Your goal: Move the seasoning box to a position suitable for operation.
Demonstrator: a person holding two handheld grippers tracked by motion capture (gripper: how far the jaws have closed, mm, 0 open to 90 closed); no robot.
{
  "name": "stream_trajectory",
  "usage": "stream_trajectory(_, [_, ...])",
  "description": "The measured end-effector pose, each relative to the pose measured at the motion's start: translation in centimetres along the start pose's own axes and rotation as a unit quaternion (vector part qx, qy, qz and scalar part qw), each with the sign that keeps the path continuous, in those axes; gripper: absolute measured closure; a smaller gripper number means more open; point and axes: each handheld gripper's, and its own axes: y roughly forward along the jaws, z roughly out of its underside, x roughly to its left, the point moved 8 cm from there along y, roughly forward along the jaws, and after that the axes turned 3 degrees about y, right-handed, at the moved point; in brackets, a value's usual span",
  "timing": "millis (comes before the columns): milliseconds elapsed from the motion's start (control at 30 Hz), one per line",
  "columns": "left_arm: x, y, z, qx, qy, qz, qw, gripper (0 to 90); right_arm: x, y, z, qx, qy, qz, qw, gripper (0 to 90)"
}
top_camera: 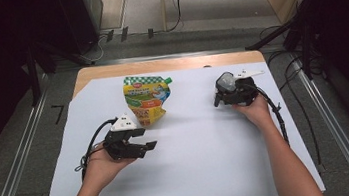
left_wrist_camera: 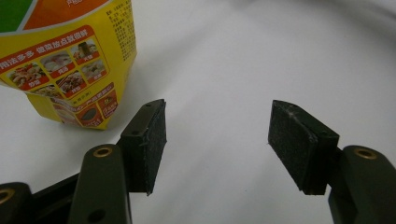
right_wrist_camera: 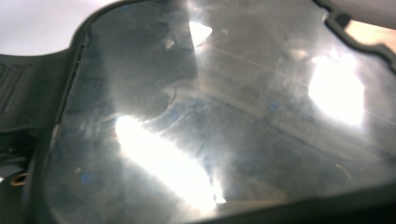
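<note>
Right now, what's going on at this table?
A person sits at a table covered in white paper, holding a gripper in each hand. The left gripper rests on the paper with its jaws open and nothing between them, just short of a yellow and green sauce pouch lying flat. The right gripper is off to the right of the pouch; whether its jaws are open is unclear.

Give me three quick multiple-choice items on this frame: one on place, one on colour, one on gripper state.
1. Where does the pouch lie on the white sheet?
A. ahead of the left gripper
B. under the right gripper
C. at the near edge

2. The pouch's main colour?
A. blue
B. yellow
C. black

3. The left gripper's jaws are:
A. shut on the pouch
B. shut on nothing
C. open, nothing between them

A: the high view shows it just beyond that gripper.
B: its printed body is yellow.
C: the left gripper view shows bare sheet in the gap.
</note>
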Motion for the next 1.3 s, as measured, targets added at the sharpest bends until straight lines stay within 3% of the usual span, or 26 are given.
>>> stream_trajectory(267, [0.2,-0.2,0.1,-0.002,-0.003,0.0,1.0,38.0,0.2,0.1,0.1,-0.022,0.013,0.017,0.9995,13.8])
stream_trajectory(433, [0.2,-0.1,0.1,0.0,-0.003,0.001,1.0,38.1,0.5,0.1,0.3,-0.032,0.008,0.033,0.9989,14.3])
stream_trajectory(833, [0.3,-0.1,0.1,0.0,-0.006,0.001,1.0,38.2,0.5,-0.6,0.5,-0.035,0.02,0.029,0.9988,14.7])
stream_trajectory(1067, [0.3,0.1,0.0,0.0,-0.008,0.005,1.0,38.0,0.7,-2.2,0.1,-0.032,0.028,0.023,0.9988,15.0])
stream_trajectory(1300, [0.1,0.3,-0.1,-0.002,-0.005,0.009,0.9999,38.3,2.0,-4.6,-0.3,-0.024,0.014,0.015,0.9995,15.2])
